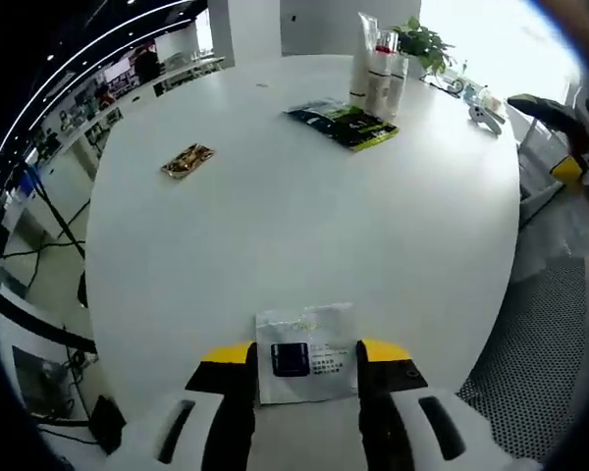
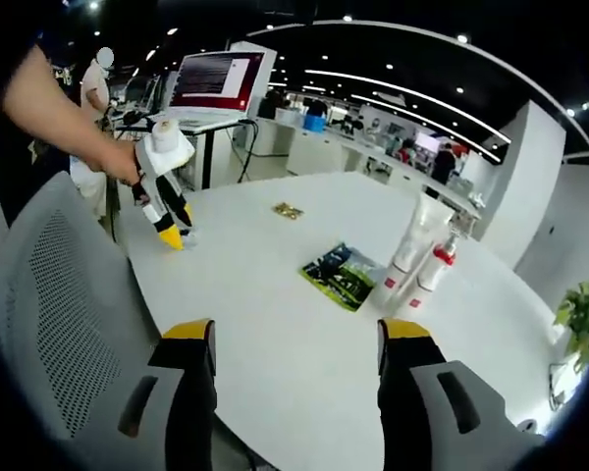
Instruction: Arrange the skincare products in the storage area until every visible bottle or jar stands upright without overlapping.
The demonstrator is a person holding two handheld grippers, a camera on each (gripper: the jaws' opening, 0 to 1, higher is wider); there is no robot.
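Note:
Two tall white bottles (image 1: 378, 71) stand close together at the table's far side; in the right gripper view they are a white tube (image 2: 409, 243) and a pump bottle with a red collar (image 2: 435, 267). A green and black packet (image 1: 342, 124) (image 2: 342, 276) lies flat beside them. A small clear sachet (image 1: 305, 353) with a dark label sits between my left gripper's (image 1: 304, 355) yellow tips, which press on its two edges at the near table edge. My left gripper (image 2: 175, 228), held by a person's hand, points down at the table. My right gripper (image 2: 296, 332) is open and holds nothing.
A small brown packet (image 1: 187, 160) (image 2: 288, 210) lies alone on the white round table (image 1: 275, 235). A grey mesh chair (image 2: 59, 314) stands by the near edge. A laptop (image 2: 218, 83) sits on a stand behind. A potted plant (image 1: 422, 41) is past the bottles.

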